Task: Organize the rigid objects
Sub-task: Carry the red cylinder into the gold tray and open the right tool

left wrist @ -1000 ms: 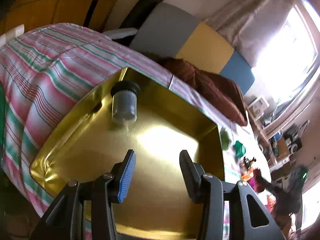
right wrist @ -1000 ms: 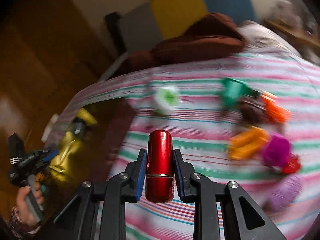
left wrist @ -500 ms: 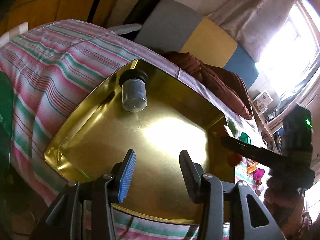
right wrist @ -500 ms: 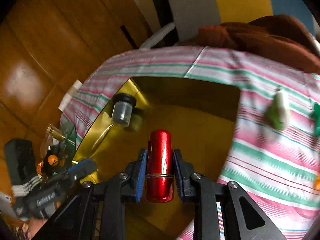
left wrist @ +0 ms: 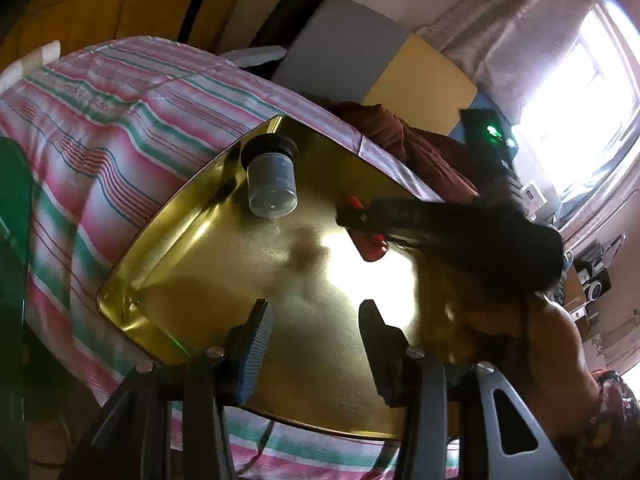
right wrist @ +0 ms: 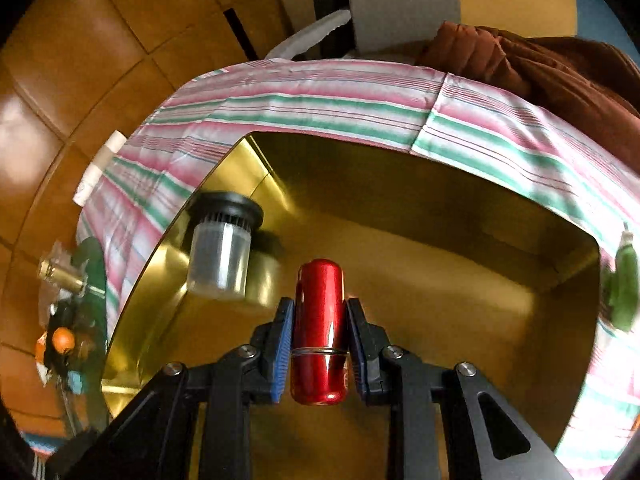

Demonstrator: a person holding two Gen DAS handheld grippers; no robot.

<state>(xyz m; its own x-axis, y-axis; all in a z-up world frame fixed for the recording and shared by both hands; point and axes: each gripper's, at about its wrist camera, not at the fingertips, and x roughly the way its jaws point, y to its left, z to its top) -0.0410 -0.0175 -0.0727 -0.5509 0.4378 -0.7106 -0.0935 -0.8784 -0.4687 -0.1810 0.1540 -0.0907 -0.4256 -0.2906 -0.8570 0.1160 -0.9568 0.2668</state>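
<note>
Right gripper (right wrist: 319, 322) was clamped on the red capsule (right wrist: 319, 332), hovering over the gold tray (right wrist: 460, 280); clear jar (right wrist: 220, 256) sat at ten o'clock. Left gripper (left wrist: 314, 340) gaped empty. Next up, probably lowering and letting go.

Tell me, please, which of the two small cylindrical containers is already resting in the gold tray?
The clear jar with the black cap, lying in the gold tray by a corner. The red metal capsule is clamped in the right gripper.

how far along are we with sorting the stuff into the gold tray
Done: one clear jar with a black lid already lies in the gold tray. In hand: the right gripper holds a red capsule over the tray, not yet released. Left: a green item sits on the striped cloth outside; the left gripper is open, empty.
</note>
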